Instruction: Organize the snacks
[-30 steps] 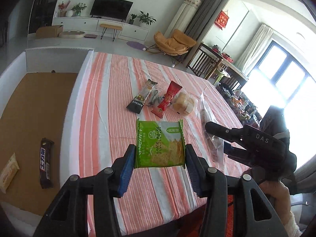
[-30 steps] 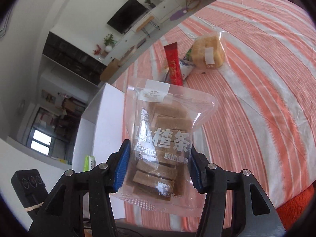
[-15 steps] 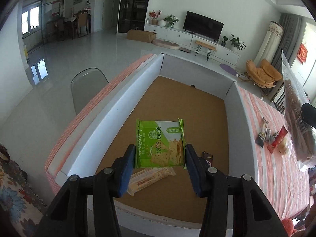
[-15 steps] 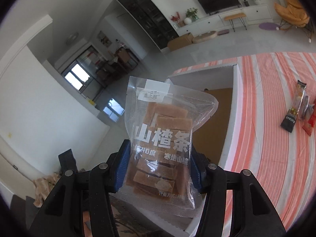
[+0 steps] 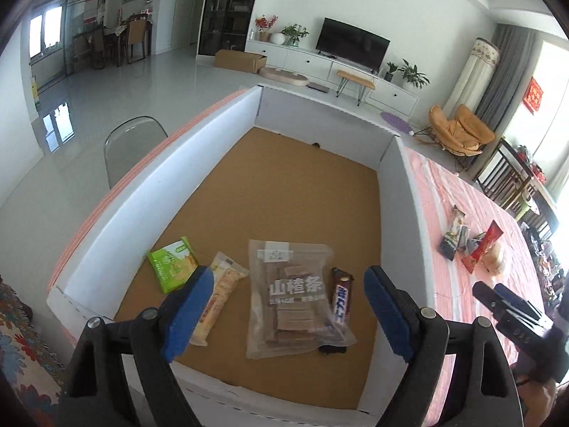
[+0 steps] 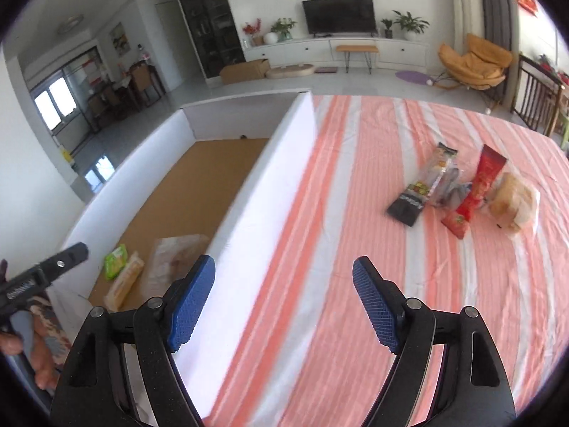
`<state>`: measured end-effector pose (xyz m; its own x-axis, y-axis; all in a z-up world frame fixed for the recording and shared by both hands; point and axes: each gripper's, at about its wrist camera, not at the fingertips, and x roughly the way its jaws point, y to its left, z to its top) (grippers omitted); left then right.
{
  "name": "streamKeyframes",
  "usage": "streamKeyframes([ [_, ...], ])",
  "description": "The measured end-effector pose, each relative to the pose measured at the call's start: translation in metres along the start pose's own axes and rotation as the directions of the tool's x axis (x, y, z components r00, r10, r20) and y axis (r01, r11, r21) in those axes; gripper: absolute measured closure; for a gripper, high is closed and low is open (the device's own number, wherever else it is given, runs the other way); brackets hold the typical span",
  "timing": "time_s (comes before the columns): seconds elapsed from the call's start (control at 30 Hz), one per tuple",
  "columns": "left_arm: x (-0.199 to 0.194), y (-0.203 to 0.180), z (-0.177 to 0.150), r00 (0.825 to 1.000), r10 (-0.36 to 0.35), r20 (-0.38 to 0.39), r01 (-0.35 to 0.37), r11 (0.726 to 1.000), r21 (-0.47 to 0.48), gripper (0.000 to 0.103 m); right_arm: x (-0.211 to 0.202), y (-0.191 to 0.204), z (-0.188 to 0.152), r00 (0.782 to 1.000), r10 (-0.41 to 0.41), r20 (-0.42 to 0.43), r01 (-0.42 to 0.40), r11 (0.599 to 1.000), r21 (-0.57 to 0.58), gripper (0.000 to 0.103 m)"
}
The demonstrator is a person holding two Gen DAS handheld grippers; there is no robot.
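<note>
A: With both grippers' jaws opening and nothing between them, left gripper [image 5: 288,306] hangs over the box [image 5: 402,192]; right gripper [image 6: 284,302] sits over the box wall and striped cloth [image 6: 444,320].

B: Snacks?

A: Four in the box: green cracker pack [image 5: 173,263], beige bar [image 5: 217,299], clear hawthorn bag [image 5: 291,299], chocolate bar [image 5: 341,300] partly under it. Risk, my judgement: the remaining pile [image 6: 462,192] overlaps, so one pinch may drag a neighbour.

B: View differences?

A: Left wrist shows the box floor; right wrist shows the pile clearly.
</note>
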<state>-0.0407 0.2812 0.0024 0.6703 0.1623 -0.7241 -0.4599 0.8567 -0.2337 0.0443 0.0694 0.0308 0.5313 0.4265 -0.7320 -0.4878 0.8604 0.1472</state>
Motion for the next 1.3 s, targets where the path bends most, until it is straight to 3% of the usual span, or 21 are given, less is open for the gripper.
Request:
streamKeyframes([
  [0.07, -0.008, -0.031, -0.002, 0.998, -0.069, 0.009, 0.068, 0.996, 0.056, 0.016, 0.006, -0.048, -0.019, 0.987, -0.162, -0.017, 0.163, 0.986, 0.046, 0.02],
  [0.13, -0.014, -0.071, -0.007, 0.989, -0.15, -0.002, 0.149, 0.982, 0.118, 0.013, 0.008, -0.102, -0.043, 0.957, -0.287, -0.052, 0.291, 0.948, 0.131, 0.02],
  [0.23, -0.022, -0.132, -0.022, 0.962, -0.27, -0.047, 0.273, 0.935, 0.226, 0.008, -0.003, -0.169, -0.075, 0.907, -0.412, -0.086, 0.42, 0.872, 0.252, 0.02],
  [0.33, -0.026, -0.193, -0.04, 0.929, -0.344, -0.137, 0.37, 0.87, 0.325, 0.006, -0.019, -0.217, -0.096, 0.881, -0.458, -0.12, 0.467, 0.798, 0.381, 0.02],
  [0.43, -0.006, -0.239, -0.061, 0.906, -0.363, -0.216, 0.42, 0.831, 0.365, 0.006, -0.038, -0.239, -0.099, 0.899, -0.427, -0.093, 0.413, 0.76, 0.502, 0.02],
  [0.57, 0.047, -0.275, -0.081, 0.928, -0.277, -0.249, 0.358, 0.845, 0.397, 0.006, -0.035, -0.242, -0.099, 0.896, -0.435, -0.093, 0.421, 0.762, 0.492, 0.018],
  [0.8, 0.128, -0.271, -0.095, 0.965, -0.128, -0.228, 0.211, 0.898, 0.386, 0.006, -0.028, -0.233, -0.111, 0.894, -0.44, -0.079, 0.42, 0.765, 0.489, 0.016],
  [0.9, 0.141, -0.27, -0.1, 0.972, -0.099, -0.214, 0.18, 0.898, 0.401, 0.006, -0.024, -0.227, -0.111, 0.88, -0.465, -0.097, 0.454, 0.764, 0.459, 0.016],
  [1.0, 0.146, -0.27, -0.107, 0.983, -0.064, -0.171, 0.137, 0.878, 0.459, 0.005, -0.021, -0.224, -0.111, 0.871, -0.479, -0.109, 0.475, 0.763, 0.439, 0.016],
  [1.3, 0.148, -0.27, -0.106, 0.982, -0.063, -0.177, 0.139, 0.878, 0.459, 0.0, -0.019, -0.222, -0.11, 0.859, -0.497, -0.126, 0.501, 0.761, 0.413, 0.015],
])
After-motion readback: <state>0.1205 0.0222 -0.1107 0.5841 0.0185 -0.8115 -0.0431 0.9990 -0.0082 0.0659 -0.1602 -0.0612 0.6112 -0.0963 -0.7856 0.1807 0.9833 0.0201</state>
